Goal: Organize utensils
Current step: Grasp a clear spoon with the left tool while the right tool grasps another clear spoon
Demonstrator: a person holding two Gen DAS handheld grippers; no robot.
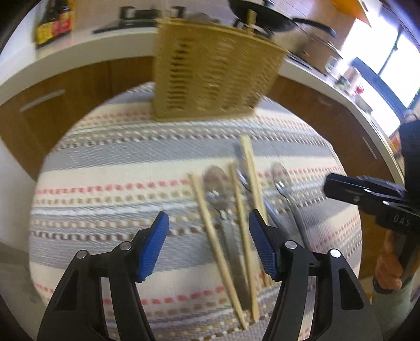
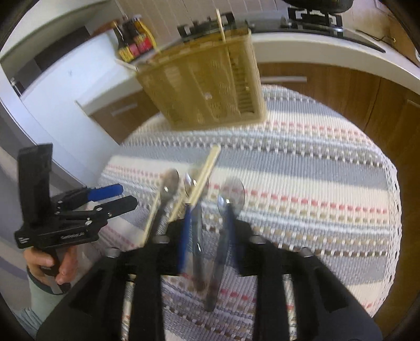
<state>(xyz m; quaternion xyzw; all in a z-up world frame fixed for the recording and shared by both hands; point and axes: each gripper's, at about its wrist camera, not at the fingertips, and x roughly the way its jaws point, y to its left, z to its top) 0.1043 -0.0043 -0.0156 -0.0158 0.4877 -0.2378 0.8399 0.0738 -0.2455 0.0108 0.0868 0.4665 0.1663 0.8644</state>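
Note:
Several wooden chopsticks (image 1: 249, 168) and metal spoons (image 1: 216, 183) lie side by side on a striped woven cloth (image 1: 105, 162). A tan slotted utensil basket (image 1: 210, 70) stands at the far edge of the cloth with one chopstick (image 1: 250, 19) upright in it. My left gripper (image 1: 208, 236) is open, hovering just above the near ends of the utensils. My right gripper (image 2: 207, 230) is open, low over two spoons (image 2: 231, 194) and a chopstick (image 2: 203, 175). The basket also shows in the right wrist view (image 2: 207, 81). The frames are blurred.
A white counter (image 1: 78, 49) over wooden cabinets curves behind the table. Sauce bottles (image 1: 53, 22) stand at its left and a black pan (image 1: 265, 13) sits on a stove behind the basket. A bright window (image 1: 388, 60) is at the right.

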